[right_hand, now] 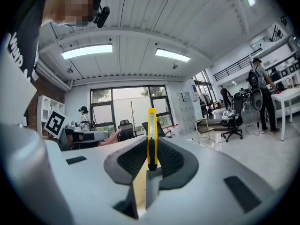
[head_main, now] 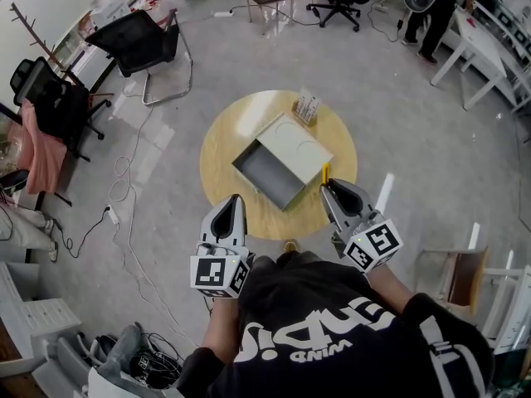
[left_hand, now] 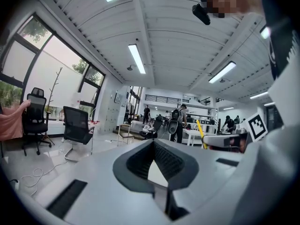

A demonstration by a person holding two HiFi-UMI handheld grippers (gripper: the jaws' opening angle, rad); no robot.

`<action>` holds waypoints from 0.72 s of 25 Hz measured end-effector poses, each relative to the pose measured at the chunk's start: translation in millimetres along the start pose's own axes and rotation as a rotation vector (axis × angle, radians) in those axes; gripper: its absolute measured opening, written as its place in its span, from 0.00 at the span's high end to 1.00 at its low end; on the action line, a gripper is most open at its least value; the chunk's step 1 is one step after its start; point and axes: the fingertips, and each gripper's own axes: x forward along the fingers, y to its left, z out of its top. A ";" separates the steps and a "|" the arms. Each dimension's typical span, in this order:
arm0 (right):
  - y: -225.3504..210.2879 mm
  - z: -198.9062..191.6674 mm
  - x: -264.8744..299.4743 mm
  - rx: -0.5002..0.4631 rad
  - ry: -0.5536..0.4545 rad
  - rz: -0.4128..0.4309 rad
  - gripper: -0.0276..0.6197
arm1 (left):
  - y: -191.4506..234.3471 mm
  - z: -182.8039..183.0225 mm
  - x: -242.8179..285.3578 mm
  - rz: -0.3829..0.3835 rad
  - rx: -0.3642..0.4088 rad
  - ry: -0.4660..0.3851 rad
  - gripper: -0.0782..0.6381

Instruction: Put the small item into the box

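the right gripper, lower right of centre, is clamped on the yellow utility knife, its tip just beside the open box at mid-frame, likely ready for dropping in; left gripper jaws together, empty, idle

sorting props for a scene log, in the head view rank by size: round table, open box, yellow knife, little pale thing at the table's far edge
1. round table
2. open box
3. little pale thing
4. yellow knife: only a sliver shows past the right hand-held gripper, so 3 versus 4 is unsure
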 end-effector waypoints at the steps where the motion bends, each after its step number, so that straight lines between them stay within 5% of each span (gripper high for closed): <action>1: 0.2 0.6 4.2 0.001 0.000 0.004 0.86 | 2.0 0.4 2.2 0.000 -0.001 0.002 0.88; 18: 6.7 -0.7 73.7 -0.011 0.010 0.007 0.86 | 44.3 17.3 32.5 -0.049 0.021 0.013 0.88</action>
